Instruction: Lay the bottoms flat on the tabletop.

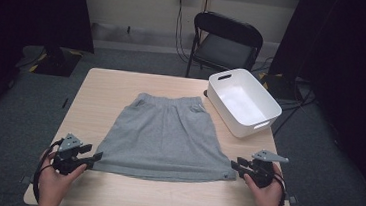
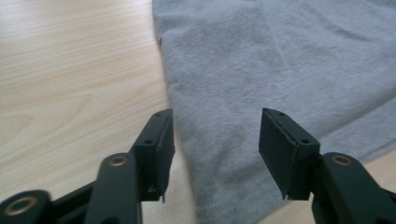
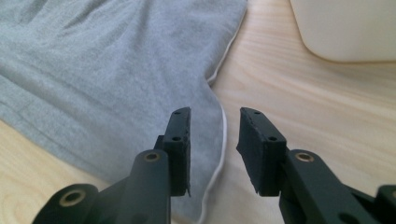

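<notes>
A grey skirt (image 1: pixel 163 131) lies flat on the wooden table (image 1: pixel 99 93), waistband far, hem near me. My left gripper (image 1: pixel 93 156) sits at the hem's left corner. In the left gripper view its jaws (image 2: pixel 215 140) stand apart, and the skirt's cloth (image 2: pixel 280 56) lies in the gap with neither pad touching it. My right gripper (image 1: pixel 234 163) is at the hem's right corner. In the right gripper view the right gripper (image 3: pixel 214 135) is open, and the skirt's side edge (image 3: pixel 116 60) runs between the jaws, free of the pads.
A white plastic bin (image 1: pixel 249 129) stands at the table's far right, close to the skirt's right side; its wall (image 3: pixel 345 28) is in the right gripper view. A black folding chair (image 1: pixel 227 36) stands behind the table. Bare wood lies left of the skirt.
</notes>
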{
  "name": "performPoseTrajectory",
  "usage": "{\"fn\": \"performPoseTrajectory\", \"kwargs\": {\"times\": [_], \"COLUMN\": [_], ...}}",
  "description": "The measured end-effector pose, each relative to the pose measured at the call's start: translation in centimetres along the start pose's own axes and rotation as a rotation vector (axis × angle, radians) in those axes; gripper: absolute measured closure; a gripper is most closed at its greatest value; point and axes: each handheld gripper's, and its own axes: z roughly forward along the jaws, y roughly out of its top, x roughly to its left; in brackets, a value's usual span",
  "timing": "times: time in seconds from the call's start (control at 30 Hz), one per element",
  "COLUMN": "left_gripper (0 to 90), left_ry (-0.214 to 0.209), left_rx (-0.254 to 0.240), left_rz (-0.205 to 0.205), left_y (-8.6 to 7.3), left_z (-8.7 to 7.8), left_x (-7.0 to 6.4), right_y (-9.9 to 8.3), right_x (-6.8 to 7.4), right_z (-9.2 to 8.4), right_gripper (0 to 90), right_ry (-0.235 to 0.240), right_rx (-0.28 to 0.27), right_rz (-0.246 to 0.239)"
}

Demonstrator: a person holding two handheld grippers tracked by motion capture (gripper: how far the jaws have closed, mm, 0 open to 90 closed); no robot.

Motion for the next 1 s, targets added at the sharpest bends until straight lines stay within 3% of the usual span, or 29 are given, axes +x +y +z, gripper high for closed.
{"fn": "performPoseTrajectory", "kwargs": {"times": [0.2,0.37,0.47,0.57,0.67,0.93,1.0], "left_gripper": [50.1,57.6,68.6,83.1,84.6,84.7,84.5], "left_ry": [0.011,0.010,-0.006,-0.019,-0.024,-0.059,-0.064], "left_rx": [0.050,0.086,0.101,0.122,0.147,0.166,0.166], "left_rz": [0.017,0.041,0.038,0.044,0.067,0.075,0.057], "left_y": [-0.2,-0.6,-0.5,-0.4,-0.4,-1.1,-1.2], "left_z": [1.4,1.7,1.5,1.2,0.9,-0.1,-0.2], "left_x": [0.2,0.2,0.0,-0.2,-0.5,-1.0,-1.2], "right_y": [0.4,-0.2,-0.3,-0.5,-0.7,-1.8,-2.1], "right_x": [0.2,0.3,0.3,0.2,0.4,0.2,0.4], "right_z": [2.1,3.1,2.9,2.6,2.3,0.9,0.5], "right_gripper": [68.7,78.2,88.1,90.0,90.0,90.0,90.0], "right_ry": [0.012,-0.001,-0.005,0.005,0.014,0.055,0.058], "right_rx": [0.041,0.097,0.107,0.114,0.130,0.138,0.146], "right_rz": [-0.019,-0.057,-0.073,-0.070,-0.086,-0.053,-0.065]}}
